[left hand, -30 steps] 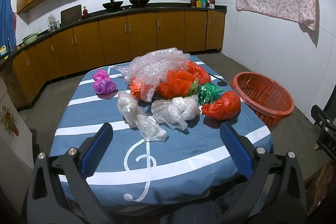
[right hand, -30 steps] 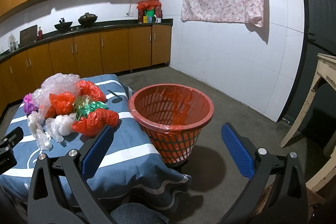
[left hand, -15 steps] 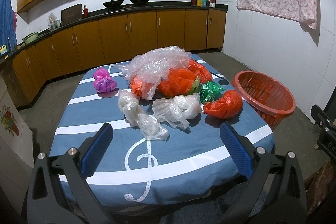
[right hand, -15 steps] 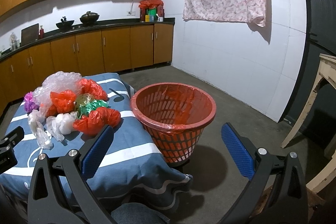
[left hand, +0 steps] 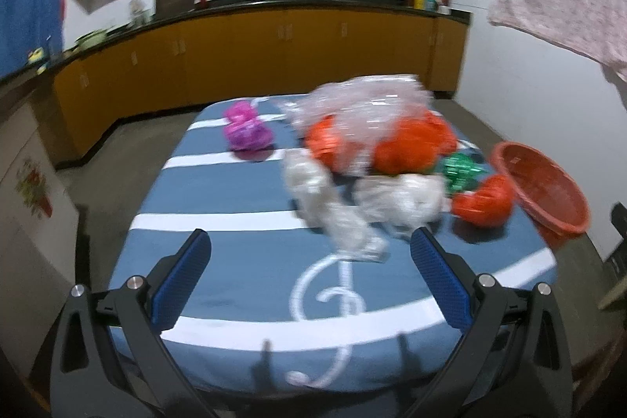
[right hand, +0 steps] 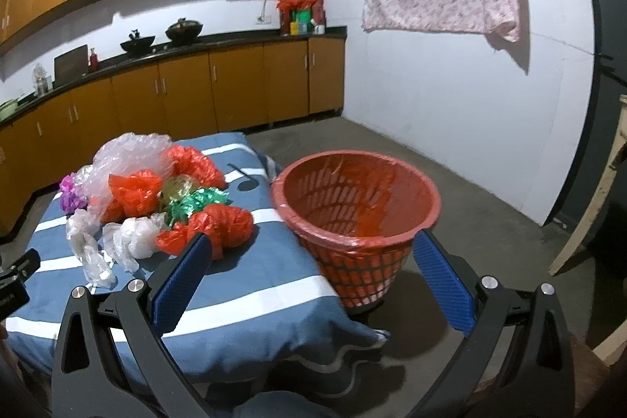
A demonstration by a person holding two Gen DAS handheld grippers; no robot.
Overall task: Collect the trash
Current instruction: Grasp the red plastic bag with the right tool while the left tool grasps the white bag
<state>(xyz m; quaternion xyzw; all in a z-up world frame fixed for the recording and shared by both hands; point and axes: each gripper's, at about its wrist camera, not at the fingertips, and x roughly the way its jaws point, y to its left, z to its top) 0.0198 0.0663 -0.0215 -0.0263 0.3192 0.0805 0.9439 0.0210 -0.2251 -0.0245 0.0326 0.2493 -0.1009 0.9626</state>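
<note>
We are just starting on the trash.

We are holding the left tool [left hand: 309, 279] and right tool [right hand: 311, 277] wide apart and empty; crinkled plastic bags [right hand: 145, 198] are all lying heaped on the striped surface [right hand: 250, 285], and the slatted red basket [right hand: 354, 218] beside it looks empty.

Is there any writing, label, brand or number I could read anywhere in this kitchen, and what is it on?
No readable words or numbers anywhere.
Tablecloth: only a white treble clef and a dark music note, signs rather than text.
Containers on the counter corner: any labels are too small to read.
Black device at the left edge: faint markings, too blurred to read.
</note>
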